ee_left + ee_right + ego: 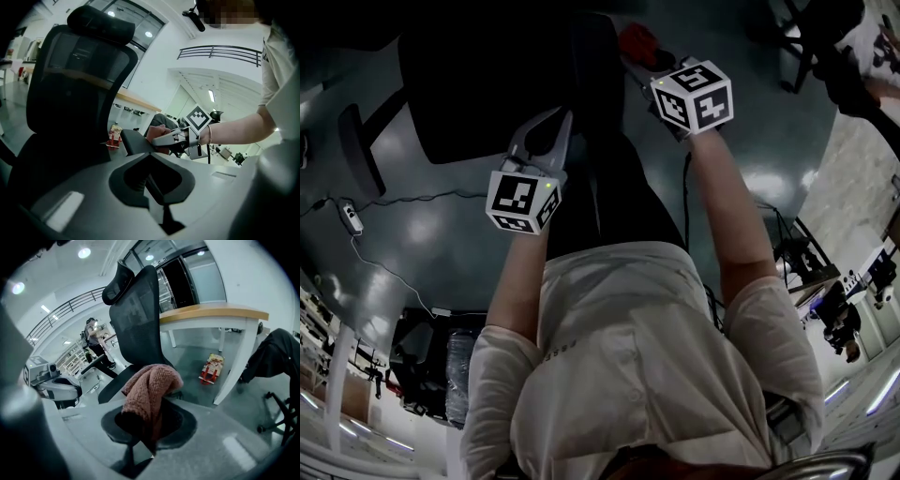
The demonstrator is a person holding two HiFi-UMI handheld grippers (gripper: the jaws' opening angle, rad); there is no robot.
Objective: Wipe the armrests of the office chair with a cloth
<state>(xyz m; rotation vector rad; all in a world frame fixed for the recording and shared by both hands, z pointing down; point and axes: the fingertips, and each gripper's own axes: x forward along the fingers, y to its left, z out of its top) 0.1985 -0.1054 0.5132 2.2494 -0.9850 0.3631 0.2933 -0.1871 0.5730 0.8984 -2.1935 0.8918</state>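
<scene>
A glossy grey-green floor [441,253] carried the black office chair [138,310], which stood on it near a white-legged table [220,315] with a wooden top. A red-and-white packet [212,368] lay on the floor just beside one table leg. A thin cable [403,200] trailed across the floor to one side of the chair, with a small white device [350,217] lying at its end. A second chair [274,357], draped in something dark, stood on its wheeled base beyond the table.
</scene>
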